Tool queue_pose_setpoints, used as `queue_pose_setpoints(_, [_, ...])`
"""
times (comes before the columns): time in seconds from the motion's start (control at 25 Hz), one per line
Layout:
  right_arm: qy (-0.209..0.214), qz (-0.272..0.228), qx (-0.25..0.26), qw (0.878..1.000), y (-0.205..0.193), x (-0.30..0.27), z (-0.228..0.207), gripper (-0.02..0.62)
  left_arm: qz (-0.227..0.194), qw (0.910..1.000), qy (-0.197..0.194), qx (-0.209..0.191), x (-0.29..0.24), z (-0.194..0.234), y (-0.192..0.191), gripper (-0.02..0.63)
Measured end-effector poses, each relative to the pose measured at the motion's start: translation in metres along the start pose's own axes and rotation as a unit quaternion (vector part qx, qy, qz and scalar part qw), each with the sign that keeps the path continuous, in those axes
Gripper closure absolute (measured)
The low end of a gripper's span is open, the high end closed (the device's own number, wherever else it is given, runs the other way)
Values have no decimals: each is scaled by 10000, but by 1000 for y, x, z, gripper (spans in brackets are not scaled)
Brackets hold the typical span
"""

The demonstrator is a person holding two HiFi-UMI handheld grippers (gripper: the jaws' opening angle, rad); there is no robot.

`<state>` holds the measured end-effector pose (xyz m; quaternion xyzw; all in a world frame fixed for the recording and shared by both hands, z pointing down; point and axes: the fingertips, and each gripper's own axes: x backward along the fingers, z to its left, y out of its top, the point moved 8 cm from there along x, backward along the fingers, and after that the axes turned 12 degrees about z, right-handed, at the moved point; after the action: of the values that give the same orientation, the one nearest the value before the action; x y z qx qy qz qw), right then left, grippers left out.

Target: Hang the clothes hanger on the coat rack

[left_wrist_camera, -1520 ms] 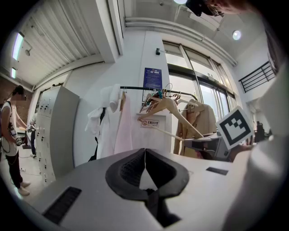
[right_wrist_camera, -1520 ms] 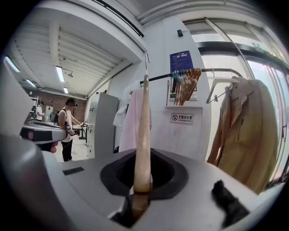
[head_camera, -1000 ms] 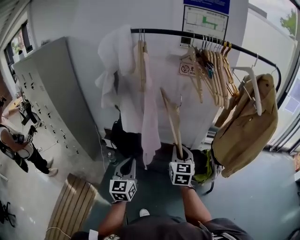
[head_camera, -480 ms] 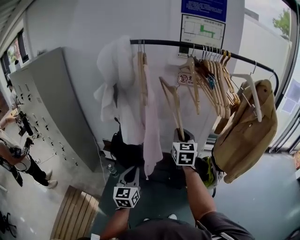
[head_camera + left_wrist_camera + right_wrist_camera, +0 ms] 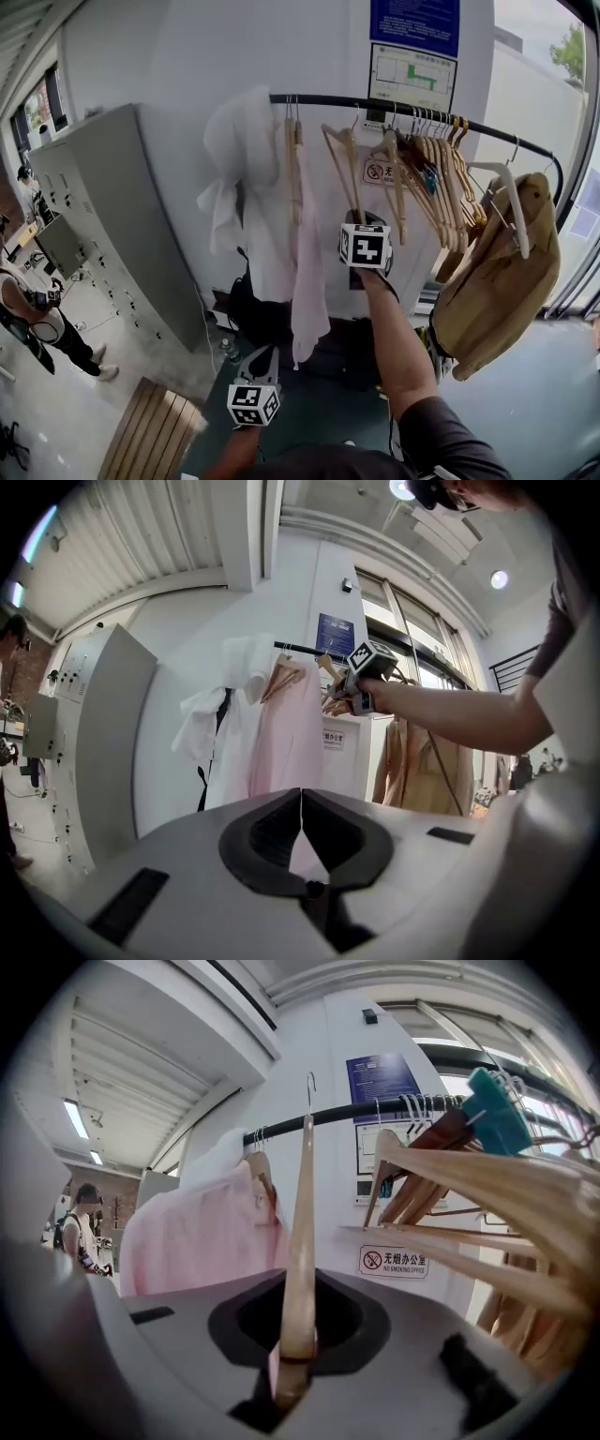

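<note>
Two hand-held grippers: the right one does the work, the left one waits.
Right hand-held gripper [image 5: 356, 225]: it is held high in front of the coat rack. Its jaws are clamped on the lower end of the wooden clothes hanger [image 5: 344, 169].
Left hand-held gripper [image 5: 262, 361]: it is low, at about 7 o'clock from the right one. Its jaws are together and nothing is between them.
Clothes hanger: it stands almost upright from the right jaws toward 12 o'clock. Its metal hook [image 5: 309, 1089] is at the height of the black rail [image 5: 328, 99] of the coat rack. I cannot tell if the hook is already over the rail.
Neighbours on the rail: a pink garment [image 5: 305, 272] hangs at 9 o'clock from the hanger. A dense row of wooden hangers [image 5: 427, 159] hangs at 3 o'clock. The hanger is in the gap between them.
Farther things: a tan coat [image 5: 497, 272] is at the 3 o'clock end of the rail. A white garment [image 5: 234, 159] is at the 9 o'clock end.
Step in hand: by my judgement, the hook is being brought to the rail. The hanging itself does not look finished.
Next move calls for: the hook must be put over the rail inside this gap. It should then be lowered until the rail carries the weight. Only then should the right jaws open.
Care needed: the hook should be kept apart from the hooks at 3 o'clock, because they stand very close together.
</note>
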<state>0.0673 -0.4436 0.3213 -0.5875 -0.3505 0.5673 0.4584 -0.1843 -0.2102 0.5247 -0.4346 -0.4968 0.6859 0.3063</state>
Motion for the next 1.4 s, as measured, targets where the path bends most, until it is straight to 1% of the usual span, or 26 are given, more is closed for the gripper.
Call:
queue_pose_setpoints(0.2, [-24,57,49,10000,31,-19,2,549,-40,9999,111,52,9,12,2,597])
queue_pose_setpoints(0.36, [-103,133,-11,9999,48,-27,3,549,-102,9998,188,62,13,22,3,597])
queue_pose_setpoints(0.56, [-50,318,80,9995,41,-49,4,549,-64,9996,244,108,14,27,0,597])
queue_pose_setpoints(0.68, [-2,398,7,9992,35,-52,4,549,-84,9996,263,86,13,33,3,597])
queue_pose_setpoints(0.84, [45,436,59,9990,39,-49,7,549,-120,9993,291,206,14,34,3,597])
queue_pose_setpoints(0.96, [51,436,14,9990,39,-47,2,549,-68,9994,275,191,13,31,0,597])
queue_pose_setpoints(1.2, [92,563,-88,9983,35,-56,-1,549,-95,9995,273,130,20,27,0,597])
queue_pose_setpoints(1.4, [56,594,-16,9982,38,-50,1,549,-110,9992,353,164,23,30,0,597])
